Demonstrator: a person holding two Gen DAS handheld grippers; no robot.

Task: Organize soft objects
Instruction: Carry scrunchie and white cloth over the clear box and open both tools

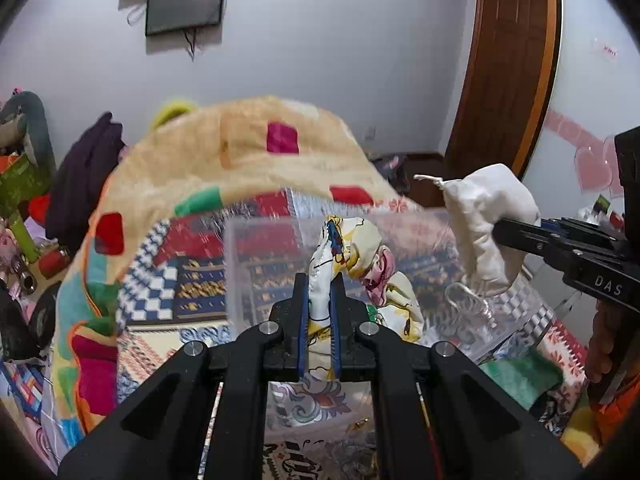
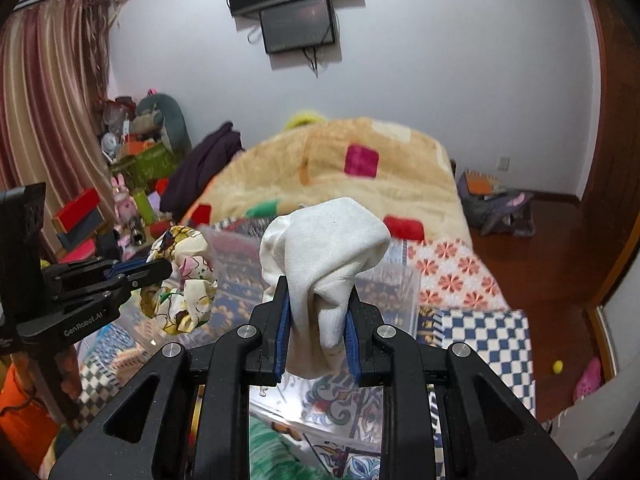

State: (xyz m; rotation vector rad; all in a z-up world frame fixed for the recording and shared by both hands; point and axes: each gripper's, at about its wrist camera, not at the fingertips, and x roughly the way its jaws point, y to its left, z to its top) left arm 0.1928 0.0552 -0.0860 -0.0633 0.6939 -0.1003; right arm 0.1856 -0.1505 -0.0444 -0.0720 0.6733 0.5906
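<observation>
1. Your left gripper [image 1: 320, 292] is clamped on a printed scrunchie [image 1: 360, 248], cream fabric with cartoon figures and pink and yellow patches, bunched into loose folds.
2. The scrunchie hangs in the air over the clear plastic box [image 1: 248, 264], which sits on the patterned bedspread [image 1: 192, 272].
3. Your right gripper [image 2: 318, 320] is closed tight on a white drawstring pouch [image 2: 328, 240], plain cotton, crumpled, its top folded over above the blue finger pads [image 2: 284, 320].
4. In the left wrist view the pouch's knotted cord sticks out to the left, and the pouch is held above the box's right side.
5. Behind both, a fleece blanket [image 2: 352, 168] with coloured squares lies heaped on the bed.
</observation>
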